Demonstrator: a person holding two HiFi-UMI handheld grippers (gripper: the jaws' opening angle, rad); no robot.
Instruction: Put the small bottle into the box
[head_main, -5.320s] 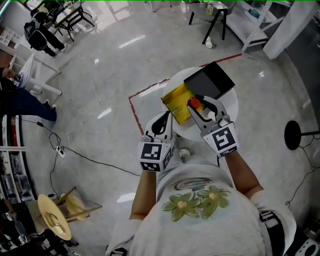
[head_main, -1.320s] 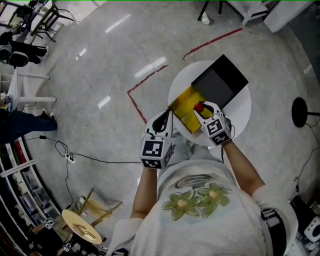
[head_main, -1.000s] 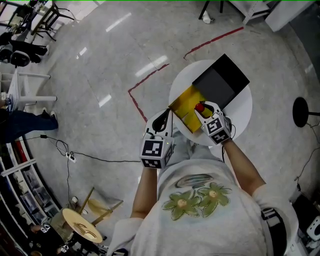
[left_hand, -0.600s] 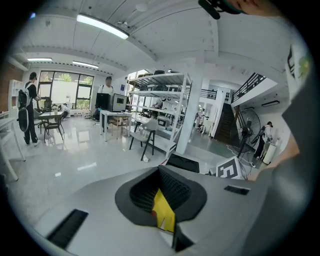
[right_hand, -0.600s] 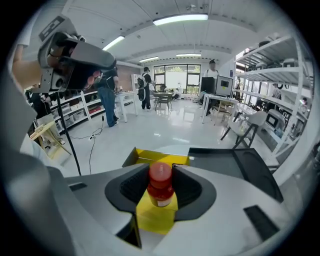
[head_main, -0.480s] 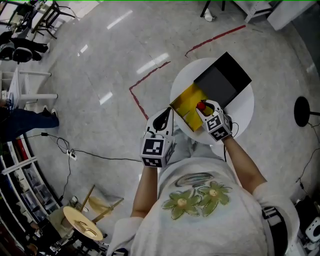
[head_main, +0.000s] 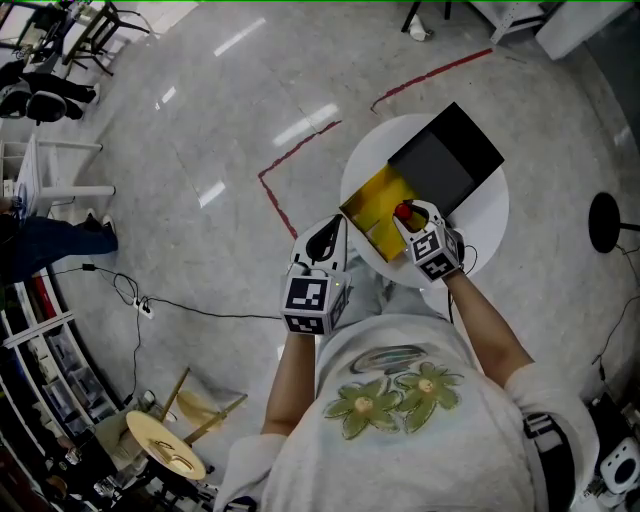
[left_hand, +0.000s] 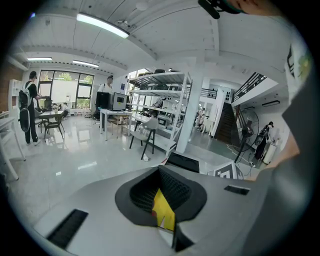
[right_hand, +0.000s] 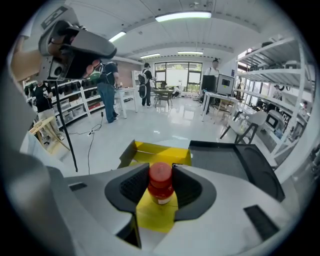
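Gripping the small bottle by its sides, the right gripper is seen with both pads pressed against the body below the red cap. The bottle is held upright over the yellow inside of the box, toward that box's right-hand edge in the head view (whether its base touches the box floor cannot be told). A black lid is laid open beyond the box's far end, and box and lid are borne by a round white table. The left gripper is held just off the box's near left corner, its jaws brought together at the tips with nothing gripped between them.
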